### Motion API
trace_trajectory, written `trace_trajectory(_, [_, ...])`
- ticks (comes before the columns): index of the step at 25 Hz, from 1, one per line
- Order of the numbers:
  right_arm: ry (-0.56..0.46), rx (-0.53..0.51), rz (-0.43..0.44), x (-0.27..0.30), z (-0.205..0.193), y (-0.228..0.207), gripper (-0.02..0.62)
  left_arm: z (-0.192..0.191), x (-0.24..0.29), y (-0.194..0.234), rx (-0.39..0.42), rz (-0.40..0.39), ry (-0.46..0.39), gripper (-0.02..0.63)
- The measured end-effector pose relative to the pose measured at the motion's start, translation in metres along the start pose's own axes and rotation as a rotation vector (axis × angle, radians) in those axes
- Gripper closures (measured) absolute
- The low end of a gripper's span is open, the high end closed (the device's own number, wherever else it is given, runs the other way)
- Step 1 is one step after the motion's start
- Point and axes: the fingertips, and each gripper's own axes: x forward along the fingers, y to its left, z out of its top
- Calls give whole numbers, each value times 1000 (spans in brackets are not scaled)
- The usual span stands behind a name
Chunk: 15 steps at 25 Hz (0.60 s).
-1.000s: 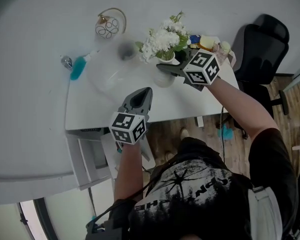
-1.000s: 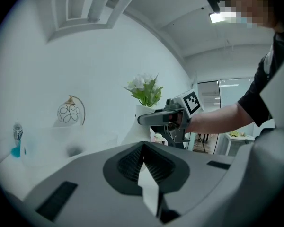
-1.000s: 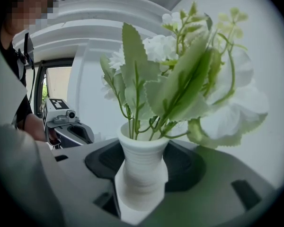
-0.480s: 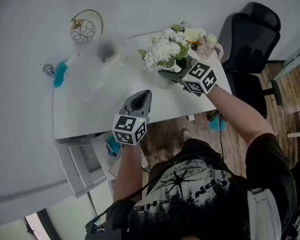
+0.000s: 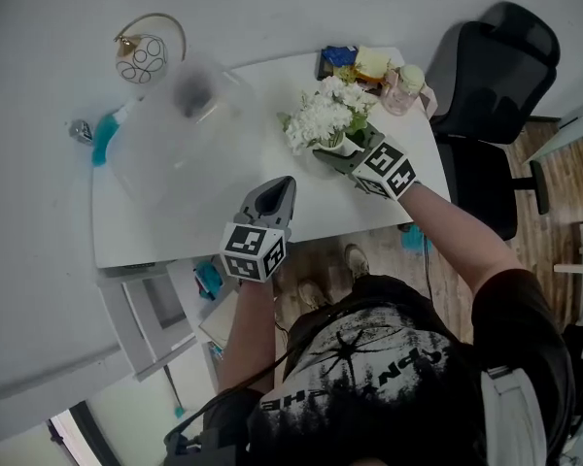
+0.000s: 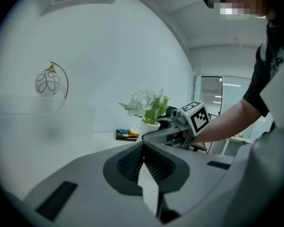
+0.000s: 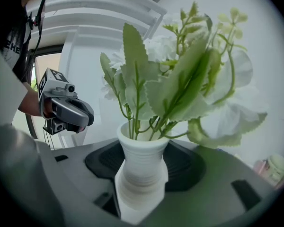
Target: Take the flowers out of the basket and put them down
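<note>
White flowers with green leaves (image 5: pixel 323 119) stand in a small ribbed white vase (image 7: pixel 141 163). My right gripper (image 5: pixel 338 153) is shut on the vase's body, over the right half of the white table (image 5: pixel 223 226). In the left gripper view the flowers (image 6: pixel 146 103) and the right gripper (image 6: pixel 177 126) show ahead, and the vase's foot is hidden. The translucent basket-like container (image 5: pixel 180 129) sits left of the flowers, apart from them. My left gripper (image 5: pixel 278 188) is shut and holds nothing, hovering at the table's front edge.
A round wire ornament (image 5: pixel 141 54) and a blue brush (image 5: pixel 102 146) lie at the back left. Small coloured items (image 5: pixel 355 61) and a pink bottle (image 5: pixel 405 83) crowd the back right corner. A black chair (image 5: pixel 486 85) stands right of the table.
The right gripper has carried the vase of flowers to the right, away from the translucent container. The left gripper has stayed at the front edge.
</note>
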Motion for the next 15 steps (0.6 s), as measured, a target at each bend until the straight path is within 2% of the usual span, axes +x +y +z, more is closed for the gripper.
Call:
trace_trajectory(9, [-11, 14, 38, 19, -24, -7, 341, -13, 22, -7, -35, 3, 27, 595])
trace_trajectory(15, [-62, 20, 34, 29, -22, -6, 341, -24, 28, -8, -61, 15, 47, 595])
